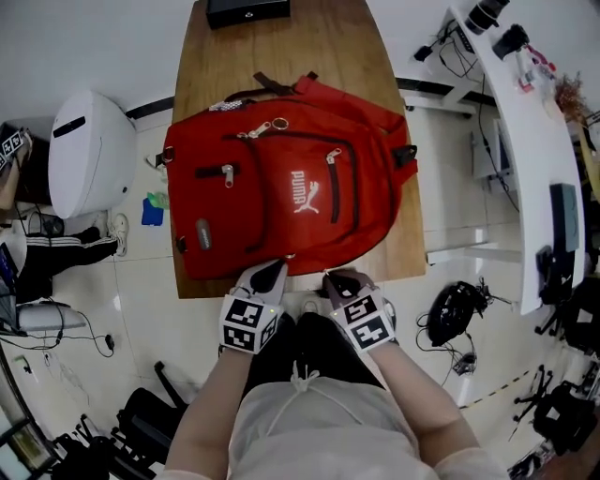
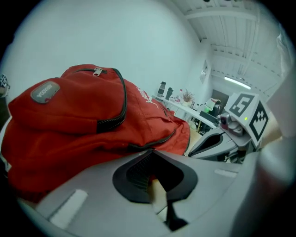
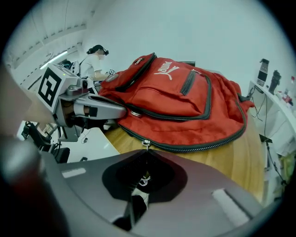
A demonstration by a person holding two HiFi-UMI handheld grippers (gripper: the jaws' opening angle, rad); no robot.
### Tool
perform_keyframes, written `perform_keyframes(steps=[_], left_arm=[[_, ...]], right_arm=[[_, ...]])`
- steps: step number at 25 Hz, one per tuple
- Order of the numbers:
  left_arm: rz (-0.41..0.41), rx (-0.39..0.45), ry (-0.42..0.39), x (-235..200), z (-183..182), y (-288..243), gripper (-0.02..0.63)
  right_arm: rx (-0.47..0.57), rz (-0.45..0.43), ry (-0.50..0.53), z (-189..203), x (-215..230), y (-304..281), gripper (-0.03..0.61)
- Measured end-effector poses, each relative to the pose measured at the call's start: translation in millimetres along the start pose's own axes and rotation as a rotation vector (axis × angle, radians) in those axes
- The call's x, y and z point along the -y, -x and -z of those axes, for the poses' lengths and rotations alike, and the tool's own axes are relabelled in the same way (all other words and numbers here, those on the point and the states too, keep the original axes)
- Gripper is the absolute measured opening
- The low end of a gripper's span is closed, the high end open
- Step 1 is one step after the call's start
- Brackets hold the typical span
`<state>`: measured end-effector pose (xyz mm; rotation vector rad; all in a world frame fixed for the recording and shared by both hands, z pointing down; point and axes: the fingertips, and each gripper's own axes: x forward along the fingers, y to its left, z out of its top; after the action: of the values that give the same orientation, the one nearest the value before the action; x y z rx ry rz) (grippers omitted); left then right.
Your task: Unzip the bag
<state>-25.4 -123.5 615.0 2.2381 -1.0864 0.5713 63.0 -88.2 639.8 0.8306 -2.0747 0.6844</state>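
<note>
Red bag, left gripper jaws pinching its edge, right gripper jaws gripping zipper pull

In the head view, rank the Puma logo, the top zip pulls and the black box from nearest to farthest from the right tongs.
1. Puma logo, middle of the bag, nearest the right tongs.
2. Zip pulls, near the bag's far edge, further left.
3. Black box, at the table's far end.
</note>
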Motion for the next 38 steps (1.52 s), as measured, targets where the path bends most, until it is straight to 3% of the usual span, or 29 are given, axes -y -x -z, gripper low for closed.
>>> perform_keyframes(steps=[7, 13, 18, 29, 38], left_arm=[[-0.016, 0.008, -0.033, 7, -2, -6, 0.006], [-0.042, -0.035, -0.076, 4, 1, -9, 0.006], [-0.048, -0.035, -0.08, 3, 2, -9, 0.006], [-0.048, -0.063, -0.068, 1, 3, -12, 0.006], [-0.042, -0.094, -0.119, 3, 5, -14, 0.006]], right_arm=[[-0.006, 0.028, -0.069, 16, 36, 18, 0.011], [-0.009, 0.092, -0.029, 15, 56, 29, 0.011], [0.002, 0.057, -0.114, 19, 70, 36, 0.011], [0.02, 0.169, -0.136, 12, 129, 56, 0.012], [0.038, 0.23, -0.143, -4, 167, 65, 0.012]])
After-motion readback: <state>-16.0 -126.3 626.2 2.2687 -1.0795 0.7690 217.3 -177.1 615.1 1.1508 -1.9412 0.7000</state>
